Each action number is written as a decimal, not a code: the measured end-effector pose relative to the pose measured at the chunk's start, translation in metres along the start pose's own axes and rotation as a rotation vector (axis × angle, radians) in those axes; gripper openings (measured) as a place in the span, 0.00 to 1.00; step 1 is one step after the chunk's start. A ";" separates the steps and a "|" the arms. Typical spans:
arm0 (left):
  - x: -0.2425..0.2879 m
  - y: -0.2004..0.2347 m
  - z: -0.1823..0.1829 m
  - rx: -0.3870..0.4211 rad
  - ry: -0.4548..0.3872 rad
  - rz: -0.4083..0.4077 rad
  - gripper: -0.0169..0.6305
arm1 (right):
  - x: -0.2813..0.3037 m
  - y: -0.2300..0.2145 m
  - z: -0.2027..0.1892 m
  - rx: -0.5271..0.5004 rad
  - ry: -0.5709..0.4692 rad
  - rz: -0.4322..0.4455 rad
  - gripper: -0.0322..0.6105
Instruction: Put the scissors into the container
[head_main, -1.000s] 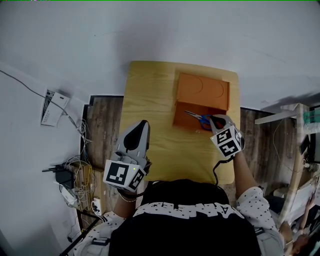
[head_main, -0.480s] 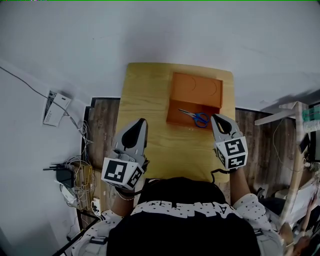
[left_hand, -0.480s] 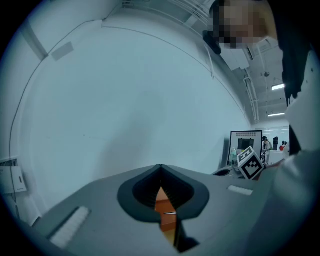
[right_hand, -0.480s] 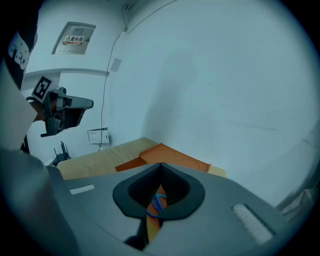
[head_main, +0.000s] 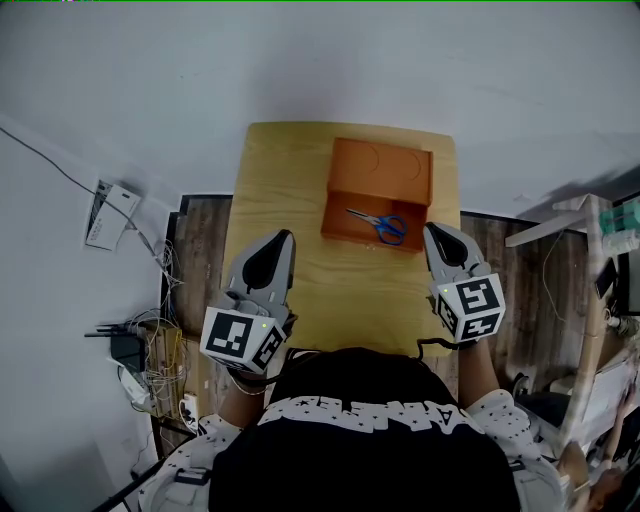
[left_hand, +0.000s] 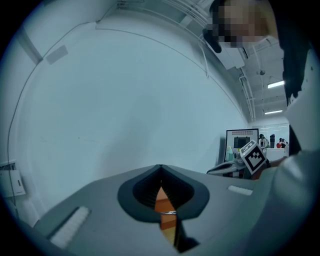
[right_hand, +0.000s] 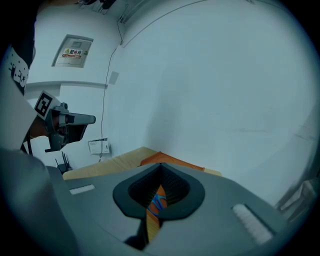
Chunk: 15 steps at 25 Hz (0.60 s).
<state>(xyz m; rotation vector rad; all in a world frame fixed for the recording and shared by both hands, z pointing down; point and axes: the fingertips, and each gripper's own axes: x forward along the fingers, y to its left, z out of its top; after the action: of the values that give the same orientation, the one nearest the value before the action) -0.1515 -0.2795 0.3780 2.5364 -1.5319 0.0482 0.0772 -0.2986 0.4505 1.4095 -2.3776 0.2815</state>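
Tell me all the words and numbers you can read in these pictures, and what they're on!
No text here can be read for sure.
Black shirt: white letters, upside down and creased, not readable.
Wall sign: a yellow triangle and tiny print, too small to read.
Board: too blurred to read.
Left marker cube and right marker cube: black-and-white square patterns, no words.

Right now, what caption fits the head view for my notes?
Scissors lie in the orange container on the table; left hand-held gripper and right hand-held gripper hover shut nearby.
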 end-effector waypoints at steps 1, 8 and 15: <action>-0.001 -0.002 0.000 0.002 -0.001 0.000 0.03 | -0.002 0.000 -0.001 -0.002 0.001 0.000 0.07; -0.005 -0.012 -0.001 0.008 0.002 -0.008 0.03 | -0.014 -0.003 -0.002 0.003 -0.003 -0.003 0.07; -0.005 -0.020 0.000 0.013 0.000 -0.013 0.03 | -0.021 -0.006 -0.003 0.003 -0.004 0.000 0.07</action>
<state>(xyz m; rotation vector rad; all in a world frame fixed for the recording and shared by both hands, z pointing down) -0.1365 -0.2658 0.3745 2.5566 -1.5196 0.0560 0.0923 -0.2837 0.4445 1.4130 -2.3810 0.2831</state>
